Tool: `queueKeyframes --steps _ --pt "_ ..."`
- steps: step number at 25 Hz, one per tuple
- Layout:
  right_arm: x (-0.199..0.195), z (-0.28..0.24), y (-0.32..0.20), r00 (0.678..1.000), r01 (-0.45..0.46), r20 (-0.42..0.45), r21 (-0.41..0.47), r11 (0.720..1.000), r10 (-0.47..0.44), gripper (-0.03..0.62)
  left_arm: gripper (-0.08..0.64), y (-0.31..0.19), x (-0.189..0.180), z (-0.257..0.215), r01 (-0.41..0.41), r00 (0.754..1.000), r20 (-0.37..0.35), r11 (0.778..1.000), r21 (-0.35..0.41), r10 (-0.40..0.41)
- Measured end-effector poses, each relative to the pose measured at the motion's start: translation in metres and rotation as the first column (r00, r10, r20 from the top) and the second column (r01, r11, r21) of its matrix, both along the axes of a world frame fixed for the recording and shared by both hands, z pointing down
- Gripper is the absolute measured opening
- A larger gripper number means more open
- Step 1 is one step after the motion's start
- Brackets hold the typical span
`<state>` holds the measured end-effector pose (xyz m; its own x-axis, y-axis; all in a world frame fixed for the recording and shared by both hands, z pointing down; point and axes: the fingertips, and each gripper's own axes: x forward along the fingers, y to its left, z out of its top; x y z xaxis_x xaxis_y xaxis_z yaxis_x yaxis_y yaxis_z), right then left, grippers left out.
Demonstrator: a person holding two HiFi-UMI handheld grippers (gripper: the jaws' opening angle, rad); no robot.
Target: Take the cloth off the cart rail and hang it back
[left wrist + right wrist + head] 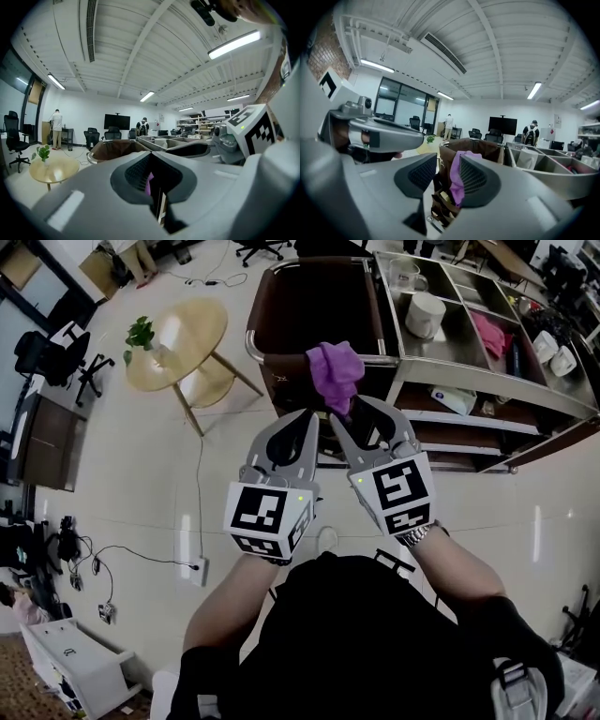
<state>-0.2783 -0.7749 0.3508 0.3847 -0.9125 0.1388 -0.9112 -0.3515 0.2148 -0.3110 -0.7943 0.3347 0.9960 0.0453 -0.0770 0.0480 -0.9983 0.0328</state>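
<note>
A purple cloth [336, 369] hangs over the chrome rail [281, 357] at the front of the cart's brown bag. My right gripper [349, 413] is just below it, open, and the cloth's lower end hangs between its jaws. In the right gripper view the cloth [459, 180] lies against the right pad [476, 176], and a gap separates it from the left pad. My left gripper [302, 418] sits close beside the right one, its jaws shut. It is off the cloth, and only a purple sliver [147, 183] shows past its tips.
The steel cart [469, 343] runs off to the right, with white containers [427, 313] and a pink item [489, 332] in its trays. A round wooden table [178, 343] with a small plant [141, 334] stands to the left. People stand far off across the room.
</note>
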Motion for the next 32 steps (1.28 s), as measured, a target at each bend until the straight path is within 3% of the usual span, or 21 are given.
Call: queueKeyframes --steps 6,16,18,24,32 --pt "0.059 0.045 -0.04 0.996 -0.084 -0.026 -0.095 0.992 0.082 0.167 -0.011 -0.039 0.048 0.022 -0.035 0.999 0.033 0.999 -0.018 0.036" --pt "0.099 0.089 -0.058 0.981 -0.189 -0.088 -0.234 0.954 0.173 0.173 -0.011 -0.058 0.072 0.026 -0.081 0.996 0.03 0.997 -0.02 0.081" --pt "0.104 0.089 -0.06 0.979 -0.2 -0.087 -0.236 0.951 0.184 0.163 -0.011 -0.062 0.076 0.024 -0.086 0.996 0.027 0.996 -0.019 0.086" --pt "0.111 0.079 -0.06 0.974 -0.224 -0.088 -0.196 0.955 0.211 0.002 -0.011 -0.066 0.085 0.021 -0.106 0.994 0.02 0.994 -0.022 0.106" --pt "0.096 0.034 -0.052 0.973 -0.224 -0.081 -0.108 0.968 0.216 0.006 -0.011 -0.062 0.08 0.005 -0.135 0.991 -0.008 0.991 -0.024 0.135"
